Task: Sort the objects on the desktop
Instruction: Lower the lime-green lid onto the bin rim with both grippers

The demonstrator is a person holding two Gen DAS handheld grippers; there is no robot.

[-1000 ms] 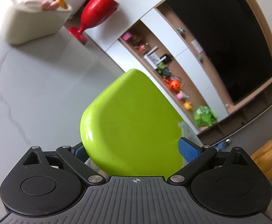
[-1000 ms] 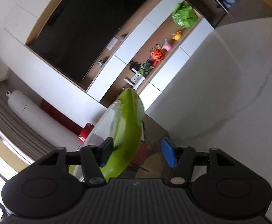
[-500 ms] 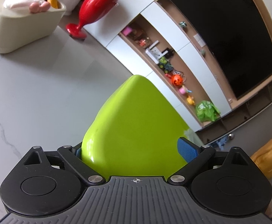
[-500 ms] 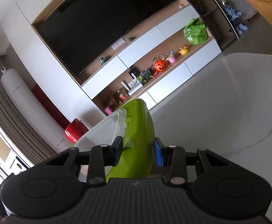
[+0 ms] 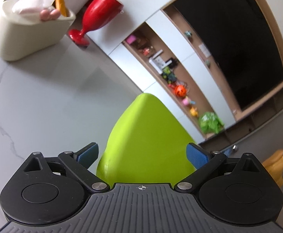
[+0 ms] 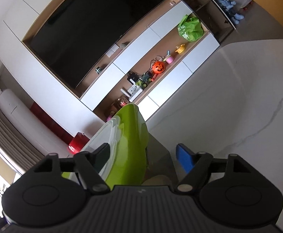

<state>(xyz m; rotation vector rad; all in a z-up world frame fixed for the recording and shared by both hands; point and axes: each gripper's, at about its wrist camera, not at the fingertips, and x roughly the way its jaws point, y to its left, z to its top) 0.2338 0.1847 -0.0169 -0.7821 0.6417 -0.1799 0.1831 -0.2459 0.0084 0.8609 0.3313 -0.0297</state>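
I have the lime-green container sitting between both sets of fingers, low at six o'clock in each wrist view. On my left gripper the blue pads stand spread: the pad at eight o'clock shows a clear gap to the green wall, and the one at four o'clock lies at its edge, though I cannot tell whether it touches. My right gripper is opening; its blue pad is well clear of the green side, while the dark pad lies over the clear lid, contact not visible.

My worry is that neither gripper has a real hold. The container looks tipped up on edge, so with both sides letting go it could topple or slide on the smooth marble tabletop, and the lid may not be seated. Closing again off-centre on that curved wall would squeeze it out sideways.

At eleven o'clock in the left view stands a cream tissue box with tissue and an orange item poking out, fingertips at its rim, and a red goblet-shaped vase behind it off the table. The tabletop between looks open, so nothing blocks a move toward the box.
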